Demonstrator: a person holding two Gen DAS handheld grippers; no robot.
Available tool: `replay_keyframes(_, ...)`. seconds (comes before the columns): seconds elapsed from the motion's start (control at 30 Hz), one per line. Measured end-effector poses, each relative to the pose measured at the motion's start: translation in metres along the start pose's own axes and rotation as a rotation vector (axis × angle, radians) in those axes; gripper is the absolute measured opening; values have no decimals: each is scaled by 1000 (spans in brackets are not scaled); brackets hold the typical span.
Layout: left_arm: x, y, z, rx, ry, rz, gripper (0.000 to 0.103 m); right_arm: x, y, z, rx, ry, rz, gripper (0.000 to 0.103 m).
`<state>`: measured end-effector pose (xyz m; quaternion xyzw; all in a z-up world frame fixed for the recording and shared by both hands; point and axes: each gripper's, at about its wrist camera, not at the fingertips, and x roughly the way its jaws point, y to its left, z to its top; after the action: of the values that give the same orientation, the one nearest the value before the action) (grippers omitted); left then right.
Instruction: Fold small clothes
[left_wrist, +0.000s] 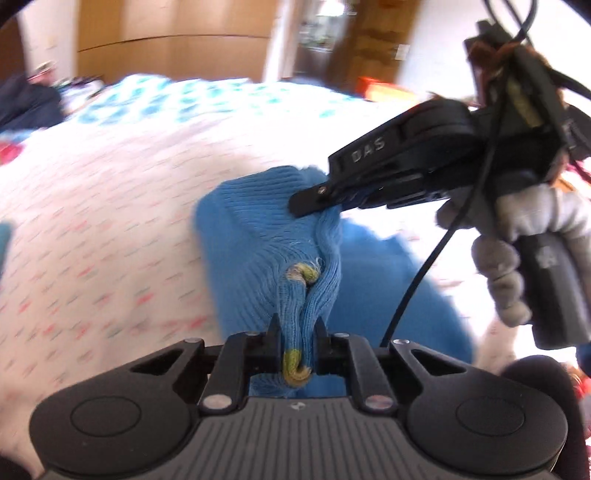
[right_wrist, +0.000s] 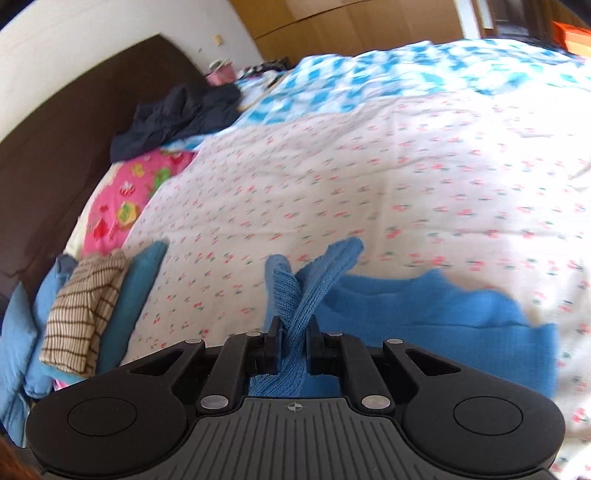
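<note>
Stack of folded clothes (right_wrist: 85, 317) sitting far left of blue knit garment (right_wrist: 424, 314) on floral bedspread (right_wrist: 369, 166). Left gripper (left_wrist: 295, 332) clamping narrow on bunched garment edge with yellow-green stitching. Right gripper (right_wrist: 293, 332) pinching narrow on neighbouring edge; rest of garment trailing on bedspread. Judgement: fold in hand. Doing it well means carrying both held edges level, keeping knit taut between them, laying them square over trailing part. Containers: none showing.
</note>
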<state>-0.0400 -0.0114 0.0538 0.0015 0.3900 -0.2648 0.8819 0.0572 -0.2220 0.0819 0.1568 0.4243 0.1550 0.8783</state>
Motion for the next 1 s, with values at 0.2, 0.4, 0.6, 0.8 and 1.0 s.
replay_keyframes(0.2, 45, -56, 13, 94, 56, -115, 19, -27, -64, -5, 80, -29, -80, 10)
replay_keyframes(0.4, 77, -91, 6, 135, 122, -142, 19, -29, -114, -22, 161, 2, -112, 10)
replay_keyframes(0.6, 86, -104, 6, 175, 139, -156, 22, -20, -136, -34, 204, 26, -124, 10)
replay_keyframes(0.8, 85, -123, -2, 201, 154, -193, 25, -19, -149, -41, 231, 36, -148, 10)
replay_keyframes(1.0, 76, -125, -8, 249, 193, -265, 43, -27, -149, -45, 203, 72, -156, 28)
